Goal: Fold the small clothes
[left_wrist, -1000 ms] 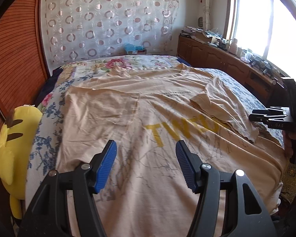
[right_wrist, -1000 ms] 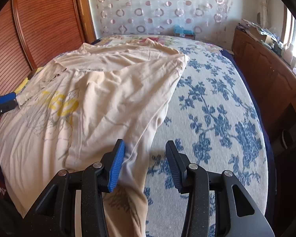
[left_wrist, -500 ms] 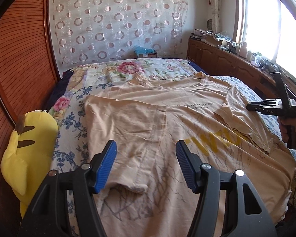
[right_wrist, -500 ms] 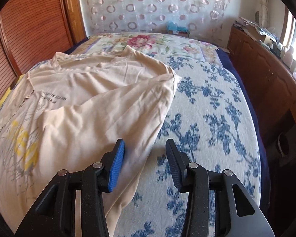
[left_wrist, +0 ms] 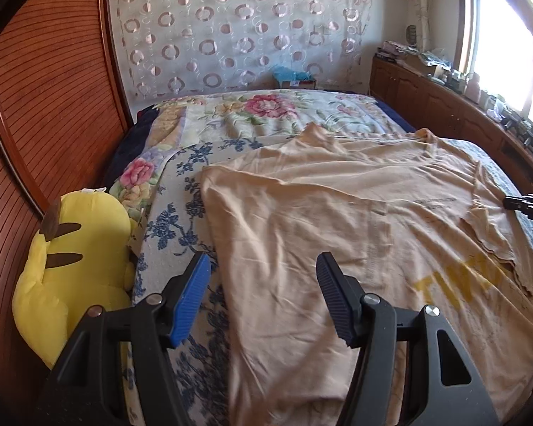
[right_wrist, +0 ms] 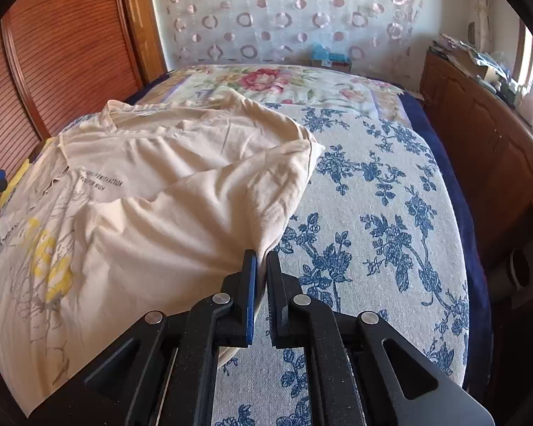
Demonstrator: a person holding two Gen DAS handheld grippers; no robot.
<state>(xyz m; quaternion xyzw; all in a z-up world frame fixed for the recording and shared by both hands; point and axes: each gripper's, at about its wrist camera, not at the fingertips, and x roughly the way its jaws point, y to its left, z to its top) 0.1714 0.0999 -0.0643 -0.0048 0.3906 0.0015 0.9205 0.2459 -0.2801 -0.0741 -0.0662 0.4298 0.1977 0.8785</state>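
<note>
A cream T-shirt (left_wrist: 337, 213) with yellow letters lies spread on the bed, its side parts folded inward. My left gripper (left_wrist: 263, 280) is open and empty, hovering over the shirt's left edge. In the right wrist view the shirt (right_wrist: 152, 206) lies left of centre. My right gripper (right_wrist: 261, 269) is shut on the shirt's right folded edge, pinching a small peak of cloth. The right gripper also shows at the right edge of the left wrist view (left_wrist: 529, 204).
The bed has a blue-flowered cover (right_wrist: 373, 213) and a pink-flowered blanket (left_wrist: 266, 113) at the far end. A yellow plush toy (left_wrist: 71, 269) lies against the wooden panel wall (left_wrist: 35, 124) on the left. A wooden cabinet (right_wrist: 486, 135) runs along the right.
My right gripper has closed on the shirt's right edge. My left gripper has shifted left toward the shirt's left edge and stays open.
</note>
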